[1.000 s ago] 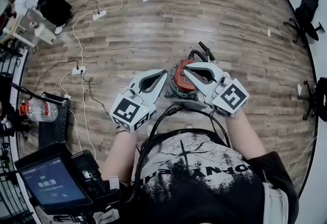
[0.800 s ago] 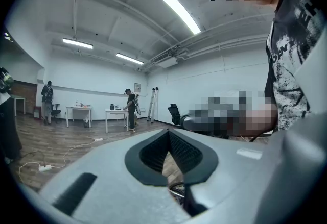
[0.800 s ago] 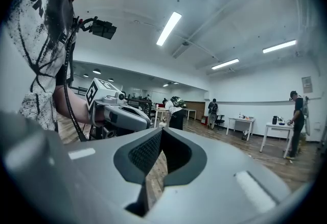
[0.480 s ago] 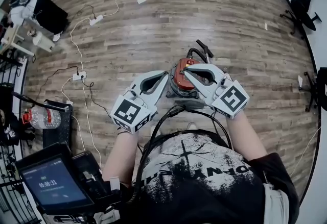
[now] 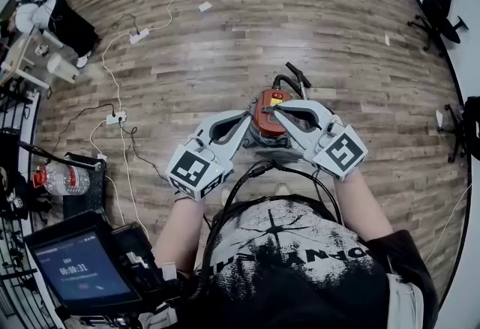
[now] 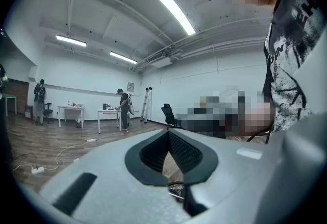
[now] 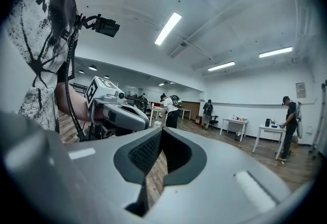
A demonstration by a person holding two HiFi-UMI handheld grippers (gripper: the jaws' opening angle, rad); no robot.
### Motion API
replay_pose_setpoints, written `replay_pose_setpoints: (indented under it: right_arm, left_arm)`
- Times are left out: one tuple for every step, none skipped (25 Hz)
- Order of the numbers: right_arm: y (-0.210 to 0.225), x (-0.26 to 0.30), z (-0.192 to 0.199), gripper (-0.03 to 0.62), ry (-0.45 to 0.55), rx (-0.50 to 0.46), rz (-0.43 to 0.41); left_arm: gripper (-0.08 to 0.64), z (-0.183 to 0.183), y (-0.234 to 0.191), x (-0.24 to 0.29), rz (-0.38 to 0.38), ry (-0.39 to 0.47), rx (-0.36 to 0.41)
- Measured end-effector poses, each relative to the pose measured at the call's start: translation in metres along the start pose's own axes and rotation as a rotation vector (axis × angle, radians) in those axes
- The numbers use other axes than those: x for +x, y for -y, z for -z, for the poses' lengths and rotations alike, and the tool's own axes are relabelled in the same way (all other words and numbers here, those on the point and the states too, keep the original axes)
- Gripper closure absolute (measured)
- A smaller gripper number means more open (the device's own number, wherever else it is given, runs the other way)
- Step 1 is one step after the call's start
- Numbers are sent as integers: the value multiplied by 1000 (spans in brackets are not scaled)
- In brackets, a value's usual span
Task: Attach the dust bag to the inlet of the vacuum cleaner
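Observation:
A red and black vacuum cleaner stands on the wooden floor just in front of me, with its black hose on the far side. Both grippers are held level above it, tips pointing toward each other. In the head view my left gripper is shut and holds nothing; in its own view the left gripper has its jaws together. My right gripper is likewise shut and bare, and in its own view the right gripper looks across at the left one's marker cube. No dust bag shows in any view.
White cables and power strips run over the floor at left. A water bottle and a screen device sit near my left side. Office chairs stand at right. People work at tables far off.
Both grippers have drifted a little over the vacuum cleaner, their tips coming slightly closer together. Both stay shut with nothing in them.

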State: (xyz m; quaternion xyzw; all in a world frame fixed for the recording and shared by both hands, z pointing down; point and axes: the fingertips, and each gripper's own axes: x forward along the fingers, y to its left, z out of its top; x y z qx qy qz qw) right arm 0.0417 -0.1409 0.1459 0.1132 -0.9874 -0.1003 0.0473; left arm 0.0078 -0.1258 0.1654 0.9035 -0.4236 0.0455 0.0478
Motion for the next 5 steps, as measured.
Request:
replay_pose_setpoints:
  right_arm:
    - [1,1,-1,586,5,-5,2]
    - [1,3,-2,586,8,-8,3]
    - [1,4,-3,586,8,-7,5]
    - [1,5,-3,586,5,-5,7]
    - [1,6,-2,586,0,-1,10]
  left_arm:
    - [555,0,-1,0,4,-2,0]
    - [555,0,-2,0,8,-4,0]
    - [555,1,-3,-1,11,-4,-1]
    - [555,1,-3,-1,13,-4,-1]
    - [555,1,-4,-1,15,-4,-2]
